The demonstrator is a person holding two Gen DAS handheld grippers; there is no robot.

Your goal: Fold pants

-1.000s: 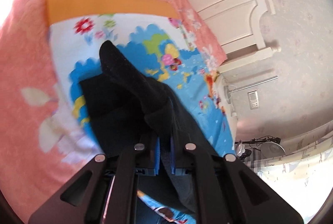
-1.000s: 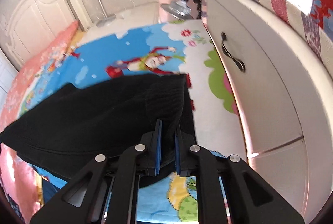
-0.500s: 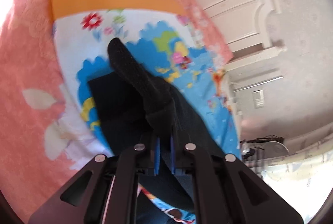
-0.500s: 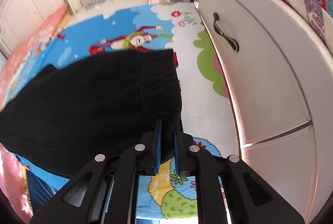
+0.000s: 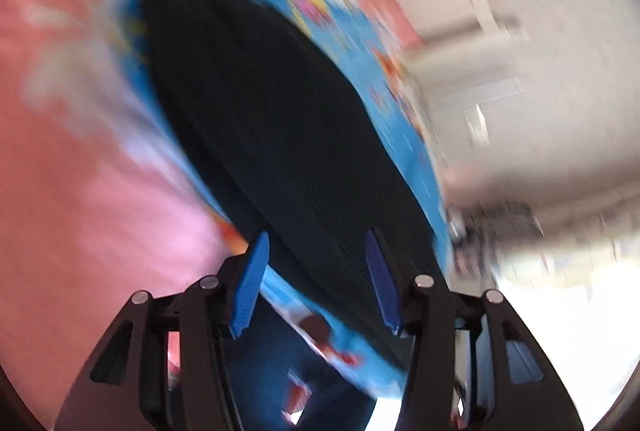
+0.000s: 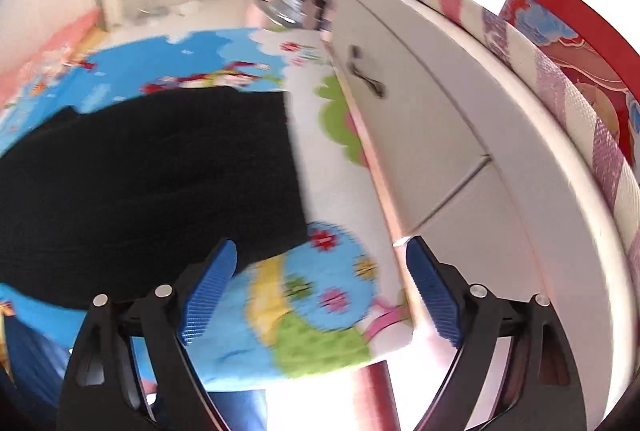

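One pair of black pants lies flat on cartoon-print mat, beside white cabinet; pink blanket on far side. Step, as I judge: release after fold. Two grippers: left gripper jaws opening, cloth seen between, not pinched; right gripper jaws opening, nothing between. Next I need fresh grip on edge for second fold.

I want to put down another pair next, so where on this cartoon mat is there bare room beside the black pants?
Free: the white and green strip of the cartoon mat between the black pants and the white cabinet, and the near corner ahead of the right gripper. In the left wrist view the pants cover most of the mat, leaving only thin blue margins.
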